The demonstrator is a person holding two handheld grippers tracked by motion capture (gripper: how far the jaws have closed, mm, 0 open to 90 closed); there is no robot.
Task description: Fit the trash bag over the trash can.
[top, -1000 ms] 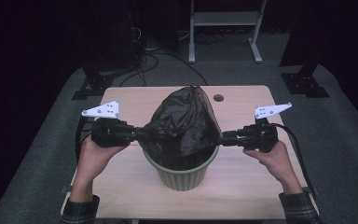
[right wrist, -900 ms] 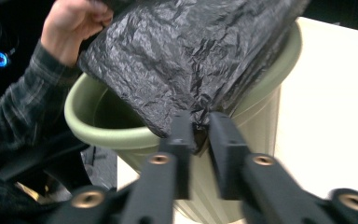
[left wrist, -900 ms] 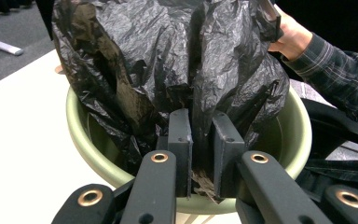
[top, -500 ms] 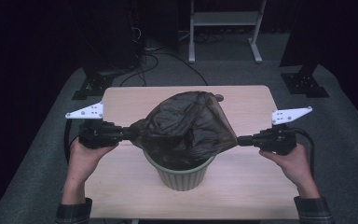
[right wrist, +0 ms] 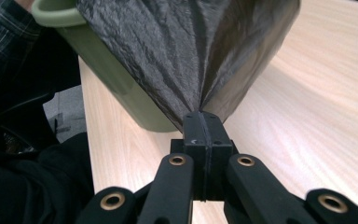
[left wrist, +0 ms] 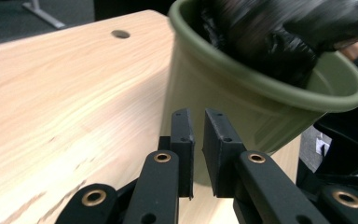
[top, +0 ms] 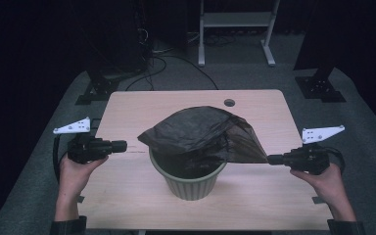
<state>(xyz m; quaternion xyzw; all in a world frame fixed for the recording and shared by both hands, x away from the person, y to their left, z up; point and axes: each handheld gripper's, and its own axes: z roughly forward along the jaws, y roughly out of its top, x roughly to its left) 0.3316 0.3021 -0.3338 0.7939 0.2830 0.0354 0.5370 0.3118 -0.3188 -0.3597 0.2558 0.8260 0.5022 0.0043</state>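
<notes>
A black plastic bag (top: 200,129) lies draped over the mouth of a green bin (top: 188,183) standing mid-table. My right gripper (top: 270,159) is to the right of the bin and is shut on the bag's right corner, drawing it taut into a point; the right gripper view has the film (right wrist: 186,46) fanning out from the pinched jaws (right wrist: 204,116). My left gripper (top: 122,145) is to the left of the bin, a short way off the bag's left edge. Its jaws (left wrist: 198,114) stand together with a thin slit and nothing between them, facing the bin wall (left wrist: 242,107).
The wooden table (top: 127,112) has a round cable hole (top: 229,103) near its far edge. Beyond it are dark floor, cables, black stand feet (top: 98,90) and a white frame's legs (top: 235,29). A plaid sleeve (right wrist: 4,42) appears behind the bin.
Both hands have moved outward, away from the bin, and a little lower. The bag has come out of the left gripper and now stretches only toward the right gripper.
</notes>
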